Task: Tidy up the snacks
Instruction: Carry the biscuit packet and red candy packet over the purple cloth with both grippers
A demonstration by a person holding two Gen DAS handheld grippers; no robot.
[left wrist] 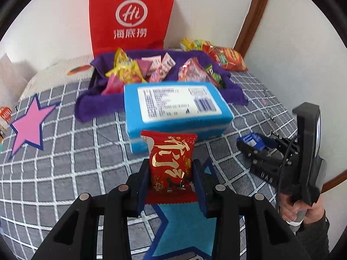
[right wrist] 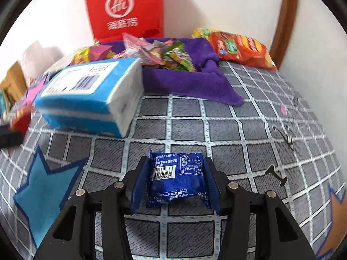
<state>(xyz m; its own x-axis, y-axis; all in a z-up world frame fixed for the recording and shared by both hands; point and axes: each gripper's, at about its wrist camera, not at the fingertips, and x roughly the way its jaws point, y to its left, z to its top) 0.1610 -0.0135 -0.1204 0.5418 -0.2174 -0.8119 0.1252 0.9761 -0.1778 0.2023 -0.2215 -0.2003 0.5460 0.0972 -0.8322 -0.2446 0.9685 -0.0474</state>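
Note:
My left gripper (left wrist: 171, 169) is shut on a red snack packet with gold lettering (left wrist: 171, 160), held above the checked cloth. My right gripper (right wrist: 176, 173) is shut on a small blue snack packet (right wrist: 176, 179); it also shows at the right of the left wrist view (left wrist: 251, 140). A box lined with a purple towel (left wrist: 195, 60) (right wrist: 190, 80) at the back holds several colourful snack packets (left wrist: 130, 69) (right wrist: 169, 56). A blue tissue pack (left wrist: 175, 106) (right wrist: 86, 99) lies in front of it.
A red paper bag (left wrist: 130, 15) (right wrist: 123, 8) stands against the wall behind the box. Orange and yellow snack bags (left wrist: 225, 56) (right wrist: 240, 47) lie at the back right. Star cutouts lie on the cloth: pink (left wrist: 28, 125), blue (left wrist: 186, 227) (right wrist: 43, 188), orange (right wrist: 336, 216).

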